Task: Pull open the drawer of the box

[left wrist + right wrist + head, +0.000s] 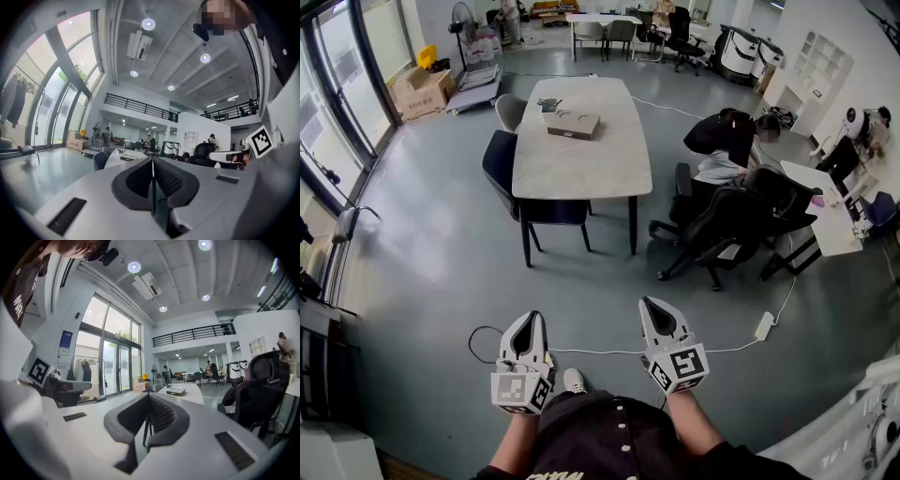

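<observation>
**Both grippers closed and empty, box still far off on the table**

At the left are tall windows (337, 112) and some cardboard cartons (422, 92) on the floor. The left gripper (529, 321) is held low, close to the person's body. Its jaws are pressed together with nothing between them.

Further in stands the long pale table (581, 164), with a dark chair (500, 159) at its left side. The box (573, 124) lies flat near the far end of the table, well apart from both grippers. A small dark thing (548, 104) lies just beyond it.

The box looks like a light cardboard one, so it may slide on the smooth tabletop when the drawer is pulled. One gripper could steady the body while the other takes the drawer front. From here I cannot tell which side the drawer is on, or whether it has a pull.

The right gripper (653, 307) is also closed on nothing. A white cable (609, 352) with a power strip (764, 325) runs across the open floor ahead and could be tripped over. To the right are black office chairs (722, 225) and a seated person (722, 148), both clear of the table's near end.
</observation>
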`<state>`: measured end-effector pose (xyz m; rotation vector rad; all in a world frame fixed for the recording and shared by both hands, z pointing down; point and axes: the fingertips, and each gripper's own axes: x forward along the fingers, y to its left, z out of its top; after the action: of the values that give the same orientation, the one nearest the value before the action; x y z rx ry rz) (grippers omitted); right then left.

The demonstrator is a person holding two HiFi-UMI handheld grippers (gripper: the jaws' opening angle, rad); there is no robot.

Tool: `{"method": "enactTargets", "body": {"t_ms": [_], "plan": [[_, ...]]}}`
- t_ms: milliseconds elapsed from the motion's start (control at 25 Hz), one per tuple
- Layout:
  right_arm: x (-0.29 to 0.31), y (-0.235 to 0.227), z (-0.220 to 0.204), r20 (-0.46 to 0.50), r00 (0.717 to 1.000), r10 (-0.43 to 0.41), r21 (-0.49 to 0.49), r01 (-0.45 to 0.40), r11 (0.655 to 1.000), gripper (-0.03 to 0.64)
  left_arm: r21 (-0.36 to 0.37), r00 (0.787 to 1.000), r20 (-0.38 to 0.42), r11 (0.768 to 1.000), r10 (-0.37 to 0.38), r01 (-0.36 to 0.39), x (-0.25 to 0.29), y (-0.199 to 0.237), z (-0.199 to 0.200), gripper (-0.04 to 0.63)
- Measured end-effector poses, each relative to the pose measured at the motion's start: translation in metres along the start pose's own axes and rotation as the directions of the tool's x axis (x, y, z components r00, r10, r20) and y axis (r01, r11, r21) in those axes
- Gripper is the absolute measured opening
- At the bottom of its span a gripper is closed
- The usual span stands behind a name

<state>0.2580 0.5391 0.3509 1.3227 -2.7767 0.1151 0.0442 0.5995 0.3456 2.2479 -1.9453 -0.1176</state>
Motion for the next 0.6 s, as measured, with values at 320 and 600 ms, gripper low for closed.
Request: {"method": "enactTargets", "body": {"t_ms": [320, 600], "plan": [[0.013, -0.001, 0.002, 0.0, 1.0, 0.002, 0.001, -0.002, 1.0, -0.003, -0.007, 1.0, -0.001, 1.0, -0.006, 0.006, 0.01, 0.005, 0.0, 0.018], [0.028, 0.001, 0.005, 0.007, 1.0, -0.003, 0.006, 0.003, 1.0, -0.003, -0.018, 1.0, -0.009, 1.0, -0.007, 0.007, 0.02, 0.017, 0.003, 0.018]]}}
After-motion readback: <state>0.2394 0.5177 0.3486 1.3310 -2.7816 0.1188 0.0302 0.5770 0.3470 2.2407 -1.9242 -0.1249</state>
